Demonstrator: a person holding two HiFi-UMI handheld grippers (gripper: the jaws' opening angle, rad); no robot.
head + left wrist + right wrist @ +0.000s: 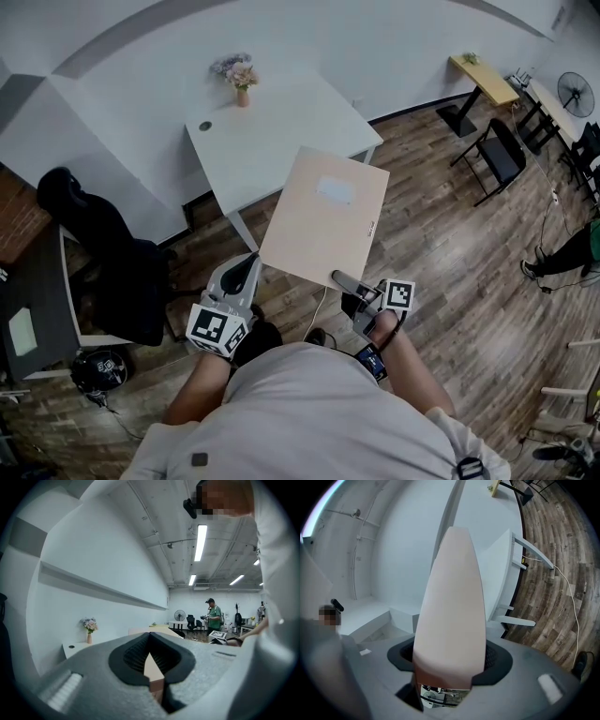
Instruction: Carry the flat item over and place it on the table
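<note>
A flat pale wooden board (323, 217) hangs level between my two grippers, in front of the white table (272, 131); in the head view its far corner overlaps the table's near edge. My left gripper (250, 269) is shut on the board's near left corner, my right gripper (343, 280) on its near right edge. The left gripper view shows the board's edge (153, 668) wedged between the black pads (136, 653), with the table (75, 649) ahead. From the right gripper's camera the board (450, 597) stretches away from the shut jaws, with the table (501, 569) beside it.
A vase of flowers (240, 81) stands at the table's far edge. A black office chair (117, 262) and a dark desk (33, 309) are at the left. Black chairs (500, 153), a fan (575, 93) and another person (214, 616) are farther off. A cable (321, 309) lies on the wood floor.
</note>
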